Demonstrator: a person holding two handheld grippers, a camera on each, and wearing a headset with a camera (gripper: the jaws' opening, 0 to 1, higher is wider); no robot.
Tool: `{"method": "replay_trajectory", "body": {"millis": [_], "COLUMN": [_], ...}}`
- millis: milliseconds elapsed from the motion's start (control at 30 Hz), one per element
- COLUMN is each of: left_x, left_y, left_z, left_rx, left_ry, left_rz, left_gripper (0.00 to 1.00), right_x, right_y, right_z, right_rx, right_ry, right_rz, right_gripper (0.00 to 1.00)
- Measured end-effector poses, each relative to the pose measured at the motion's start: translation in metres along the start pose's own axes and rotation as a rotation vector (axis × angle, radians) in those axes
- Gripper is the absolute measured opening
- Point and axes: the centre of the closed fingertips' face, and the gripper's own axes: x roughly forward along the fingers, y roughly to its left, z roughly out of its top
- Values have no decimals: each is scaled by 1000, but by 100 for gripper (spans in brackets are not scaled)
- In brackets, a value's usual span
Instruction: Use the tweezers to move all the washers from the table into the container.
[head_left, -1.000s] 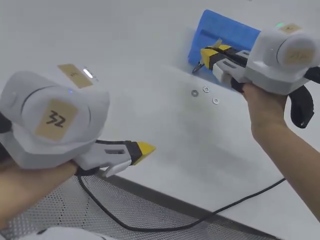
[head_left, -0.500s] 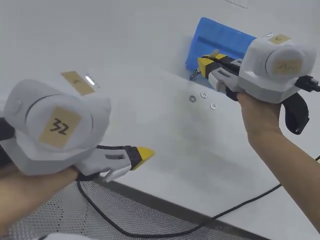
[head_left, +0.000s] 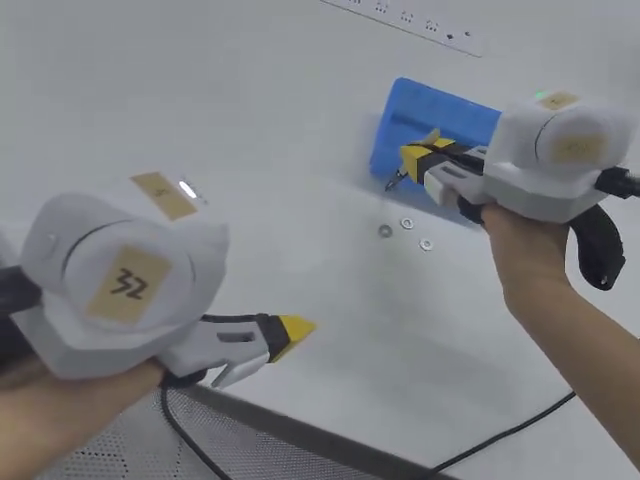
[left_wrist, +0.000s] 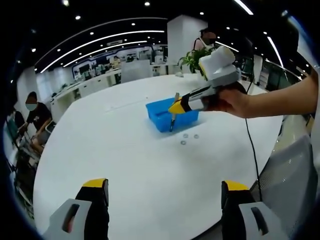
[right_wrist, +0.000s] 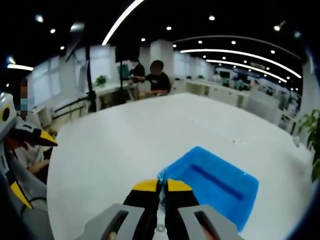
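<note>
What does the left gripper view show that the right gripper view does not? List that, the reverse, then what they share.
Left gripper view, not the right: three washers in plain sight, the right gripper from outside with the tweezers hanging tip-down, its own tongs wide open. Right gripper view, not the left: the left gripper at the edge, its own tongs shut on the tweezers. Both: the blue container and white table.

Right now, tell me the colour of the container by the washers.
Blue. The container shows best in the right gripper view.
</note>
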Motion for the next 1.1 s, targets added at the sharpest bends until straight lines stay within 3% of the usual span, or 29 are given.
{"method": "replay_trajectory", "body": {"millis": [367,633,1100], "left_x": [-4,-5,-5], "left_y": [-1,-2,1], "left_z": [7,9,8], "left_rx": [18,20,17], "left_ry": [-16,-24,-21], "left_rz": [4,2,9], "left_gripper": [95,96,96], "right_x": [-22,-30,-27], "right_y": [-3,-14,-31], "right_z": [27,48,68], "right_rx": [76,54,9], "right_ry": [-51,-94,-121], "right_rz": [13,-1,-30], "right_gripper": [0,0,0]}}
